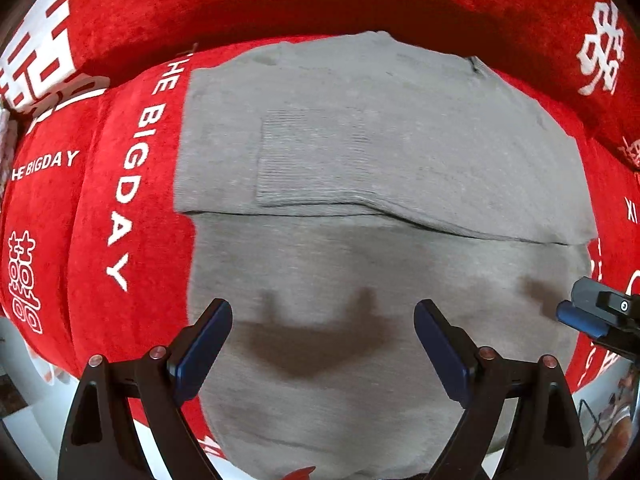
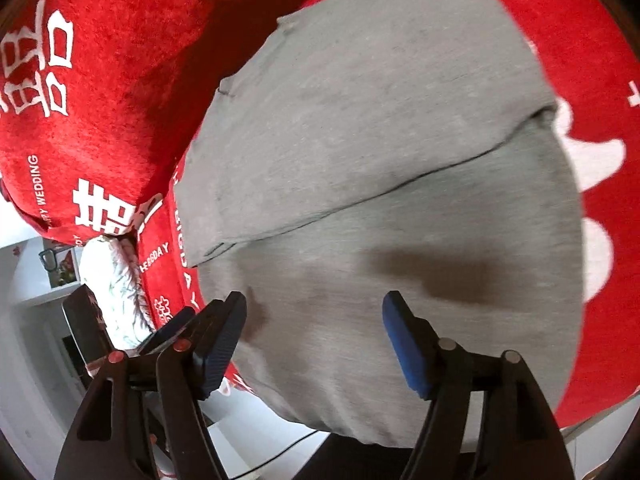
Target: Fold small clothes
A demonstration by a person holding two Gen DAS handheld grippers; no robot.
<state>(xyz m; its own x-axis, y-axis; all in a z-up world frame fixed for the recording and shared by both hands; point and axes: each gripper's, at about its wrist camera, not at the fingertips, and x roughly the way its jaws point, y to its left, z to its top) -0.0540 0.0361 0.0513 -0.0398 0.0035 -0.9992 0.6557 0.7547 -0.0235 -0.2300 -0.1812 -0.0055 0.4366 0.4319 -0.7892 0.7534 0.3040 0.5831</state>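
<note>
Folded grey garment [image 1: 360,160] on a red cover [image 1: 120,40] (white lettering); left tool [image 1: 323,344] and right tool [image 2: 314,336] agape above it, both empty.

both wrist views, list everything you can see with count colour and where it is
garment: one, grey knit, partly folded, lying flat on the red cover, a folded layer over its far half
red cover: one, red with white lettering, spread under the garment
cushion: one, red with white characters, behind the garment
white cloth: one, white, crumpled, at the cover's left edge in the right wrist view
left gripper: one, black with blue pads, open above the garment
right gripper: one, black with blue pads, open above the garment, nothing between its fingers
</note>
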